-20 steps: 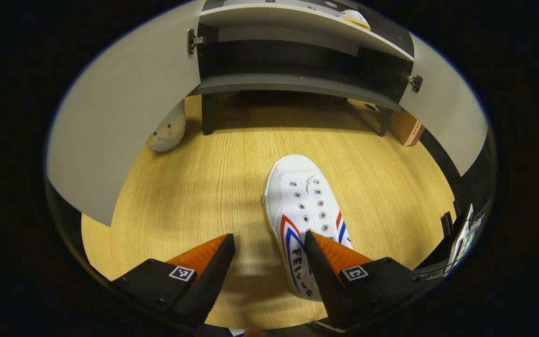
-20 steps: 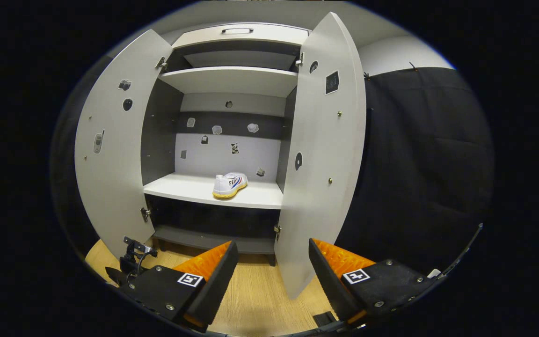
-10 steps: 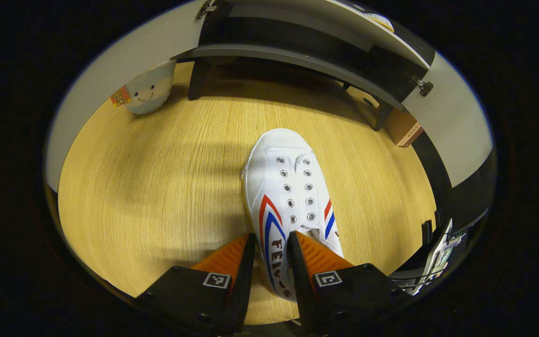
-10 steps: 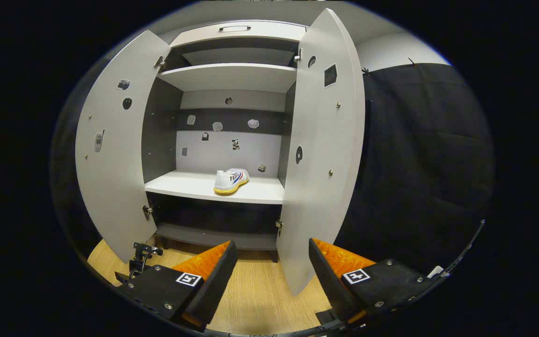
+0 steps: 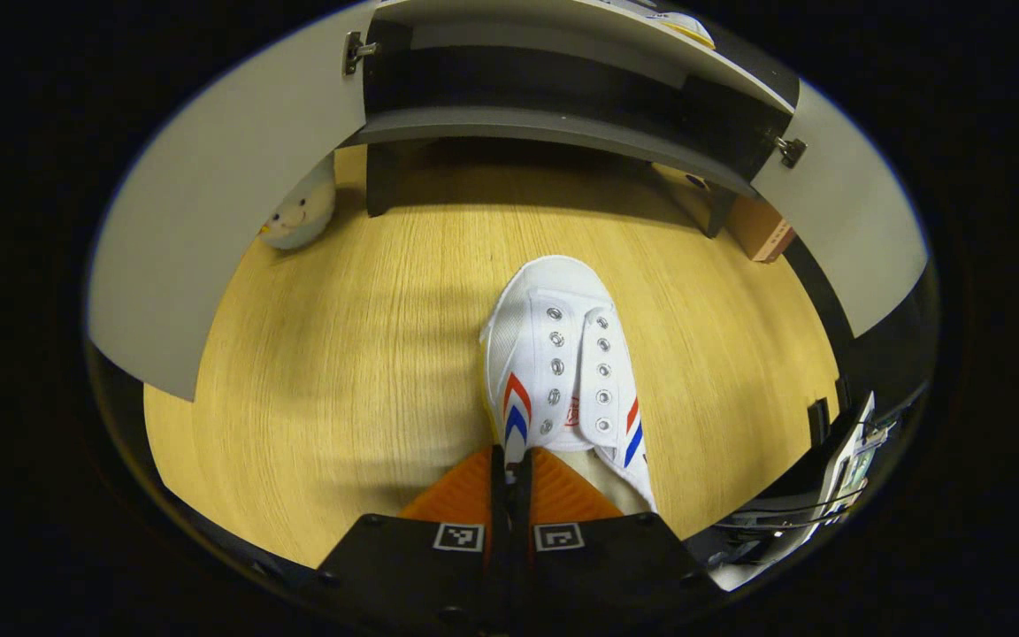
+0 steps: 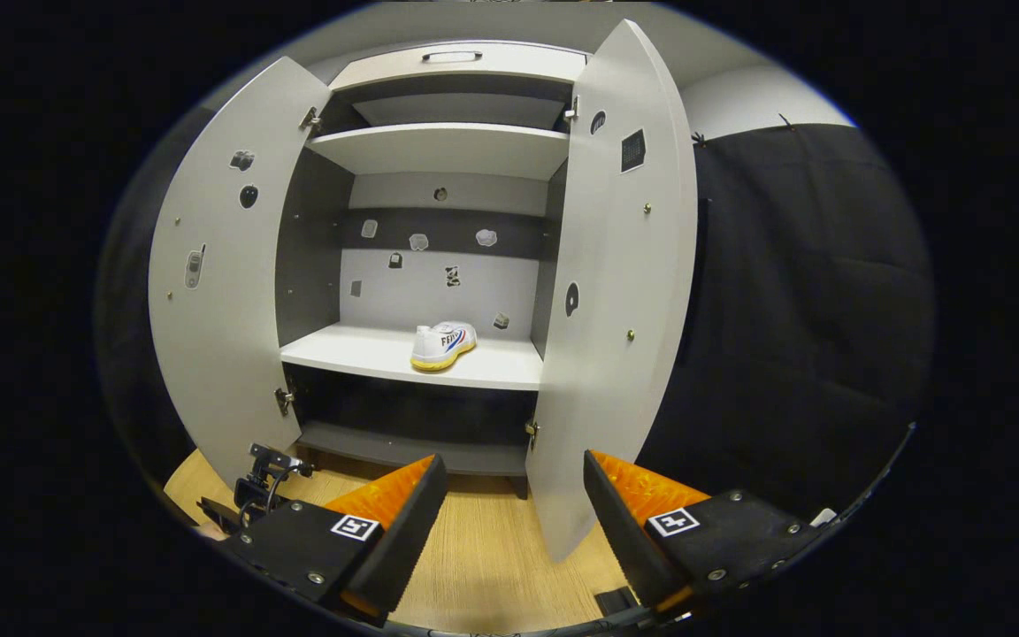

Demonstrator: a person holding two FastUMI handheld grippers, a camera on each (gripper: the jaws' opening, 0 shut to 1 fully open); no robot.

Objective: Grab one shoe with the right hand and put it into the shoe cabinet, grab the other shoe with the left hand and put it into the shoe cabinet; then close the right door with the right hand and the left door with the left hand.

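Pinched on the white sneaker's (image 5: 563, 372) heel collar at lower centre, the left gripper (image 5: 509, 469) is readied for lifting; the right gripper (image 6: 514, 495) is held wide.

Left gripper (image 5: 509, 469) is down low over the wooden floor (image 5: 341, 354), fingers (image 5: 474, 482) pinched together on the heel edge of the white shoe (image 5: 563, 363). The shoe has red and blue stripes down both sides and its toe points toward the shoe cabinet (image 5: 554, 133). Both cabinet doors stand wide: left door (image 5: 209, 212) sweeping across one side, right door (image 5: 854, 230) on the other. A small plush toy (image 5: 302, 212) sits on the floor by the left door, and a cardboard box (image 5: 762, 234) sits beside the cabinet's far leg.
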